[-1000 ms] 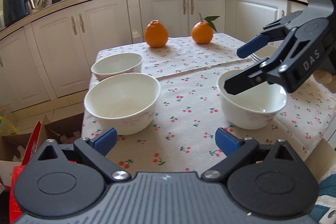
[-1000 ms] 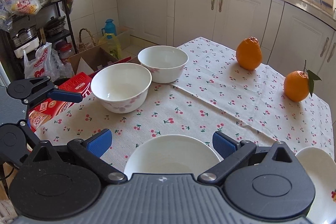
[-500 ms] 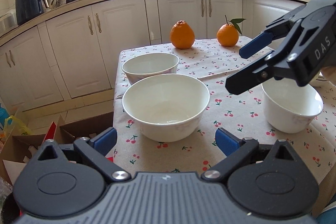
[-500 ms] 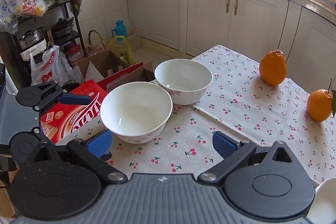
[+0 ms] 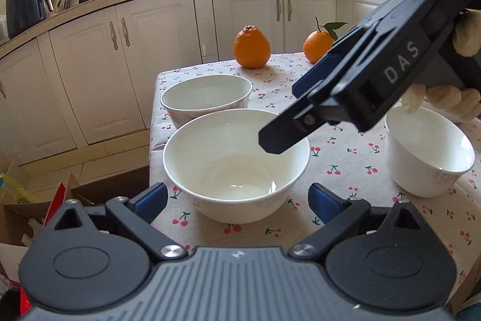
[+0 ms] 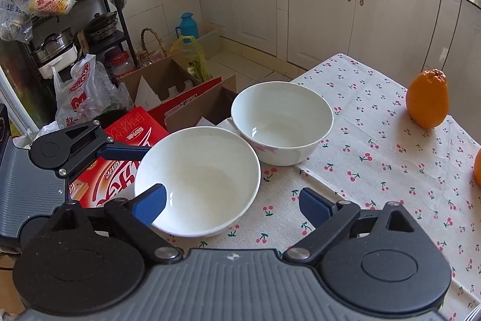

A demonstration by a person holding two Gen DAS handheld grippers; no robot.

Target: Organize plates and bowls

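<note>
Bowls crowd the desk's [image 5: 345, 146] near-left corner: both grippers, left [image 5: 237, 202] and right [image 6: 231, 205], jaws released, flank the near bowl [image 5: 237, 164]; a careless nudge risks tipping it floorward.

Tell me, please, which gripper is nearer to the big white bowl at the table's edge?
The right gripper: its fingers straddle the big white bowl's rim, one over the inside. The left gripper is open just short of the bowl's outer wall.
</note>
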